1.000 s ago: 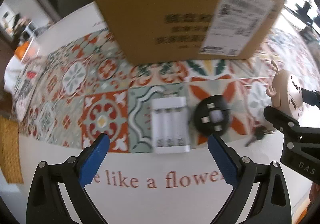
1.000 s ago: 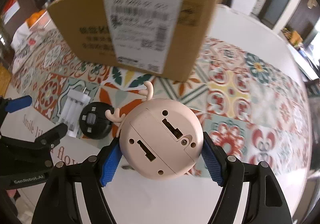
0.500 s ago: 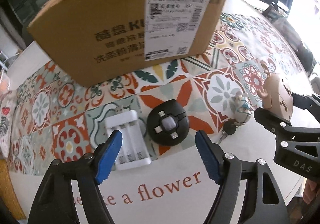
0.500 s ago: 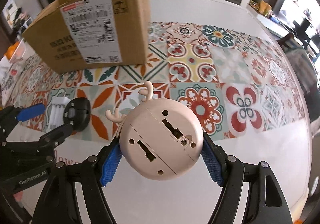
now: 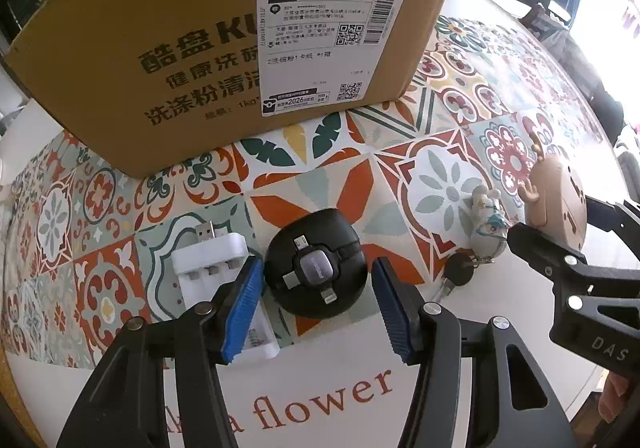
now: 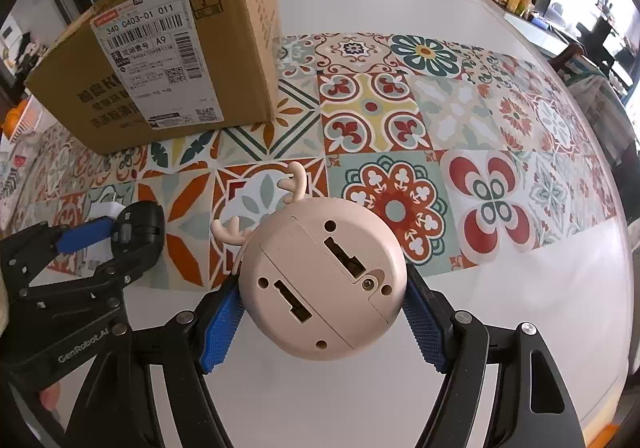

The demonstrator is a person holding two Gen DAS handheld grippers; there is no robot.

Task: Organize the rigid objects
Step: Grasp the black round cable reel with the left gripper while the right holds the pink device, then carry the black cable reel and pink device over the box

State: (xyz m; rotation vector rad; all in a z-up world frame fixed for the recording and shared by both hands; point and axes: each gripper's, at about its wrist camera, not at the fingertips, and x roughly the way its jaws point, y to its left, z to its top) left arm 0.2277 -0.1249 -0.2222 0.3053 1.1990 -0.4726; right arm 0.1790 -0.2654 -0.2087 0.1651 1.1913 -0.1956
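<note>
White battery charger: flat on the patterned desk, partly under the left tool's left pad. Left tool: jaws have just been closing, now either side of the black round cable hub; left pad at its edge, right pad with a small gap, no clamp visible. Cardboard box: upright behind both. Key with small figure charm: just right of the hub. Right tool: clamped on the pink antlered round clock, held above the desk's white edge.
</note>
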